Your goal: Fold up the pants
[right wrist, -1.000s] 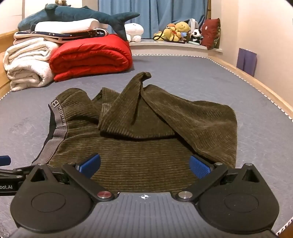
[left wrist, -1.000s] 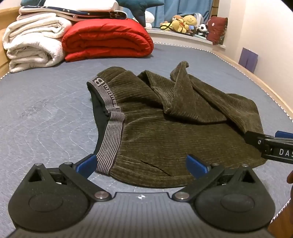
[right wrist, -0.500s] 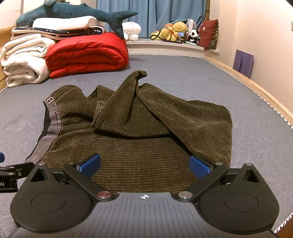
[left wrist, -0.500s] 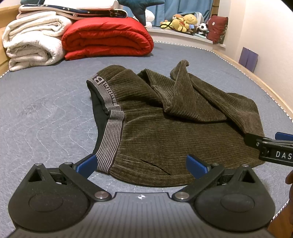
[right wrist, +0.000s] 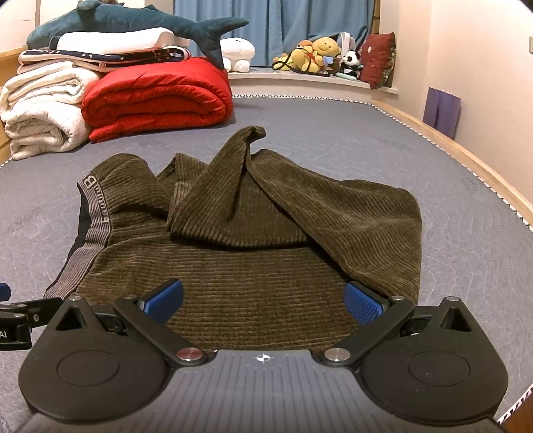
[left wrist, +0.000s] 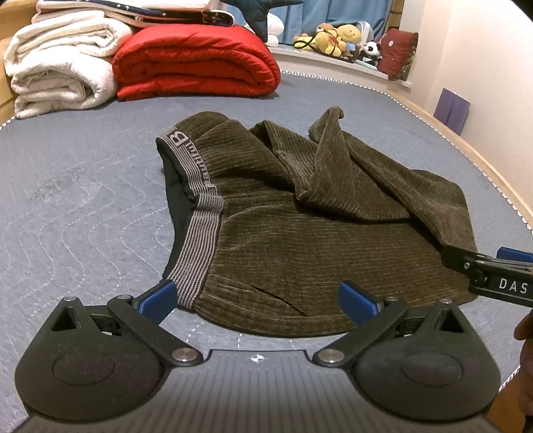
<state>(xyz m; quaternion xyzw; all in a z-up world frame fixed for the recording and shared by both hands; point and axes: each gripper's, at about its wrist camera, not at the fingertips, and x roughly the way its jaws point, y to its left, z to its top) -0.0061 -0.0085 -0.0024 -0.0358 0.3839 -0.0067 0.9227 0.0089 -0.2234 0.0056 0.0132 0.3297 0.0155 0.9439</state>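
- A grey quilted bed [left wrist: 83, 213] is filling most of the room, its wavy stitching running under everything, with a pale wooden rim [right wrist: 466, 156] edging it on the right.
- The olive corduroy pants [left wrist: 299, 239] are lying crumpled near the middle of the bed, nearer the front edge; one leg is bunching up over the rest into a peaked ridge [right wrist: 250, 133].
- A folded red duvet [right wrist: 156, 96] is sitting at the far left end of the bed, just beside a stack of rolled white blankets [right wrist: 43, 110].
- A blue plush shark [right wrist: 140, 26] is lying on top of that bedding pile.
- A heap of soft toys [right wrist: 319, 53] is crowding the window ledge in front of blue curtains [right wrist: 273, 20].
- The left tongs [left wrist: 256, 296] are hovering low at the near hem of the pants, spread wide and gripping nothing; one blue pad [left wrist: 156, 299] is sitting just beside the waistband's lower end.
- The right tongs [right wrist: 263, 299] are hovering over the near part of the pants, likewise spread wide with nothing between them, and the cloth is showing in the gap.
- The striped grey waistband [left wrist: 200, 213], lettered with a large B, is running down the left side of the pants, its dark lining showing.
- A sliver of a hand [left wrist: 524, 329] is peeking in at the right edge of the left view.
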